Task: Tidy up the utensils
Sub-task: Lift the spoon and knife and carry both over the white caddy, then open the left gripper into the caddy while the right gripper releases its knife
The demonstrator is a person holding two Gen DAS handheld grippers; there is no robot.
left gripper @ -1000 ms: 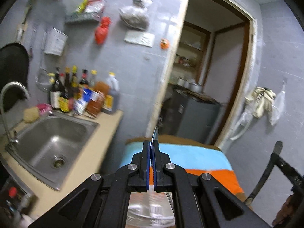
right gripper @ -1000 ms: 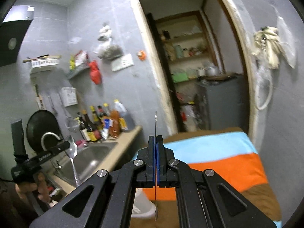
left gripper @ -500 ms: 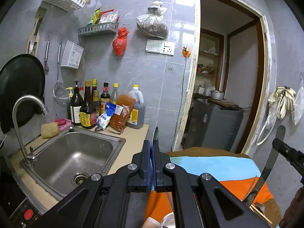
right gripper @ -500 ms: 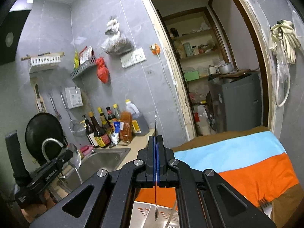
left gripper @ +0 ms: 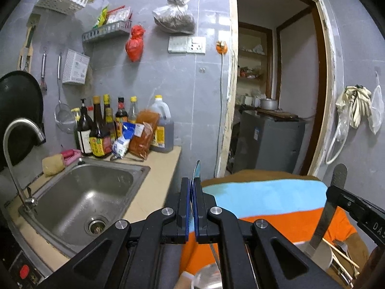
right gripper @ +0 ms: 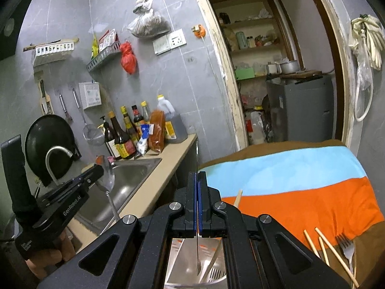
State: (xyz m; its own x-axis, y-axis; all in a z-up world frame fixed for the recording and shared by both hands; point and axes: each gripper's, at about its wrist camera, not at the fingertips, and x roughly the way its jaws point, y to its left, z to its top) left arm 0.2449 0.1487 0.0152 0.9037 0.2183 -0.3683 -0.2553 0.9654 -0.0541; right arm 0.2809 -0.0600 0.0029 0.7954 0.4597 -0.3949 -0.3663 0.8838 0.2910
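My left gripper (left gripper: pixel 191 190) is shut on a metal spoon (left gripper: pixel 196 171), bowl up; it also shows in the right wrist view (right gripper: pixel 107 177). My right gripper (right gripper: pixel 197 185) is shut on a table knife (right gripper: pixel 197 159), held upright; its handle shows in the left wrist view (left gripper: pixel 336 180). The knife's lower end hangs over a white utensil holder (right gripper: pixel 214 274) that has utensils in it. Wooden chopsticks (right gripper: pixel 327 248) and a fork (right gripper: pixel 347 249) lie on the striped cloth (right gripper: pixel 300 180) at the right.
A steel sink (left gripper: pixel 81 197) with a curved tap (left gripper: pixel 16 134) is at the left. Sauce bottles and packets (left gripper: pixel 120 130) stand on the beige counter (left gripper: pixel 154 183). A black pan hangs at far left. An open doorway (left gripper: pixel 276 96) lies ahead.
Both grippers have tilted down and shifted, so the sink, the holder and the cloth with the chopsticks and fork have come into view. Both stay shut on their utensils.
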